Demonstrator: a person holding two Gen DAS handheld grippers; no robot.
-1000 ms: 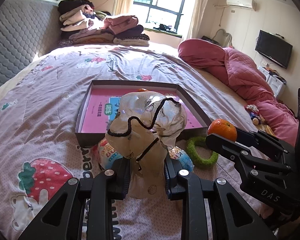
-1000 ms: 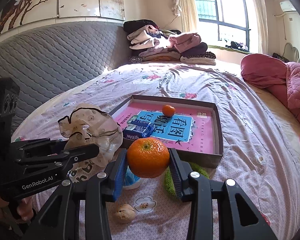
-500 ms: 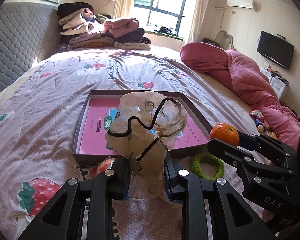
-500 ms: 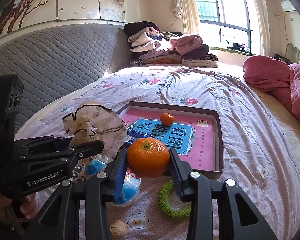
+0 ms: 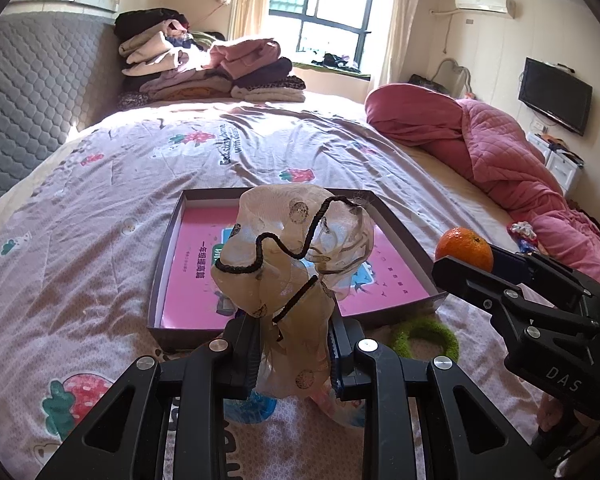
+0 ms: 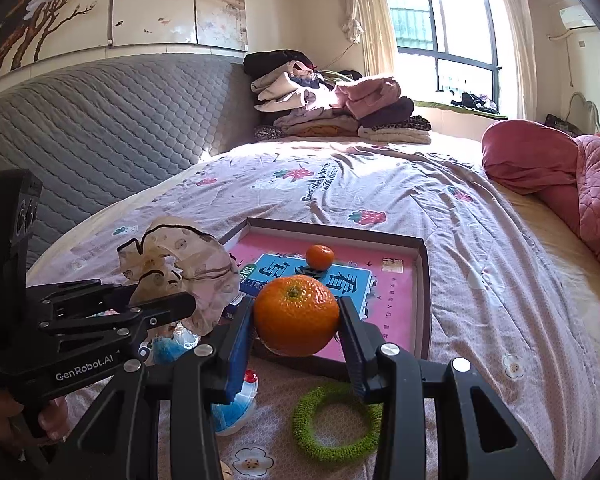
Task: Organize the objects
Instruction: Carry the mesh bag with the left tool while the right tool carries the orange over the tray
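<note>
Two things are in hand above the bed, both near the shallow dark cardboard box lid with a pink printed sheet inside. The left gripper is clamped on a crumpled sheer beige fabric pouch with a black cord trim, held just before the near edge of the box lid. The right gripper is clamped on a round orange tangerine, over the near rim of the box lid.

To do this step well, I judge each should be carried further over the box lid's floor and lowered until nearly touching before the jaws part; the tangerine will roll, so set it well clear of the small orange tangerine and the blue carton already inside the box lid. The pouch is limp and may snag on the pads.

A fuzzy green ring lies on the bedsheet just outside the box lid's near edge.

Readable writing: "GenRobot.AI" and "DAS" on the grippers; large Chinese characters on the blue panel inside the box lid
</note>
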